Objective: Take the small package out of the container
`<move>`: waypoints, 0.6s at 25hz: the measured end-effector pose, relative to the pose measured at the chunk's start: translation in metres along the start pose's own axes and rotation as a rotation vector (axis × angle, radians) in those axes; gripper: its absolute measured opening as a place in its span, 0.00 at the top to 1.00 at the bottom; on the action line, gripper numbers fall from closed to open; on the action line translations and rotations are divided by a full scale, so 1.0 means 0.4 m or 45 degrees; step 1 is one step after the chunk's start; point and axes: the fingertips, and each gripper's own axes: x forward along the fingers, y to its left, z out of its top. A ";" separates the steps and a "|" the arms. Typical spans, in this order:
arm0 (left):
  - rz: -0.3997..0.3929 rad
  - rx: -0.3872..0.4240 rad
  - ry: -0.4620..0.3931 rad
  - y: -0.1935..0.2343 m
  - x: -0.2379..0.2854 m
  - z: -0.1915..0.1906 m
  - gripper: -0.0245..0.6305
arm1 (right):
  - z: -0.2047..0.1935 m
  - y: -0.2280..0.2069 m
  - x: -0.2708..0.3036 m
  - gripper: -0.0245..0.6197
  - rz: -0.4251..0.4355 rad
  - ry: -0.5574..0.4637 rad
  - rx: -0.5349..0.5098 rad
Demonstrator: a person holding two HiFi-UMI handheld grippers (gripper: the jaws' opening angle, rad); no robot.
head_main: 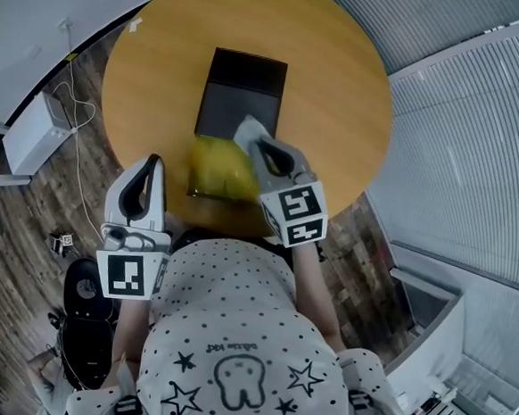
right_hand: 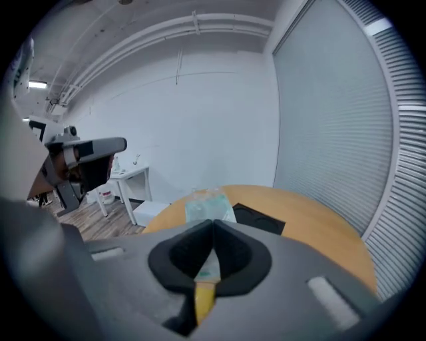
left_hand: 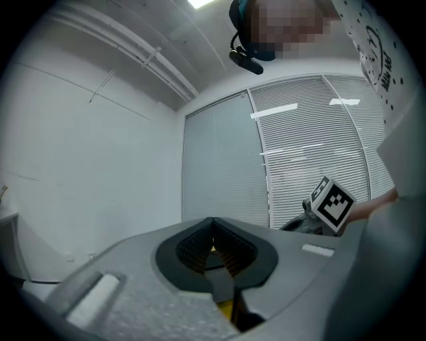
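Right gripper view: the small package (right_hand: 210, 203), a thin, see-through pouch with a pale green tint, is sticking out forward from between the jaws of the right gripper (right_hand: 213, 230), which are pressing together on its near end. In the head view the small package (head_main: 250, 130) is hanging over the near right corner of the black container (head_main: 242, 89), lifted clear of it.

The black container is lying flat near the middle of the round tabletop (head_main: 339, 101), its long sides running away from the person. A yellow bag (head_main: 219, 170) is lying against the container's near end and reaching toward the tabletop's near edge, just left of the right gripper (head_main: 257, 144). That gripper is reaching in over the near edge, angled forward and slightly left, the forearm stretching out from the person's body.

The left gripper (head_main: 151, 162) is hovering off the tabletop's near left edge, over the wooden floor (head_main: 25, 228), well apart from the container. In the left gripper view its jaws are meeting with nothing between them, and the left gripper (left_hand: 213, 226) is pointing upward toward a wall and window blinds (left_hand: 313, 146).

The far and right parts of the tabletop are lying bare around the container.
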 end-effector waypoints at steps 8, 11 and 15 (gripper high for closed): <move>-0.008 -0.001 -0.008 -0.012 -0.018 0.009 0.95 | 0.092 -0.055 -0.134 0.96 -0.118 -0.245 0.100; -0.016 -0.001 -0.007 -0.014 -0.015 0.007 0.95 | 0.113 -0.075 -0.179 0.96 -0.164 -0.317 0.119; -0.022 0.002 -0.007 -0.021 -0.016 -0.002 0.95 | 0.116 -0.101 -0.241 0.96 -0.232 -0.402 0.149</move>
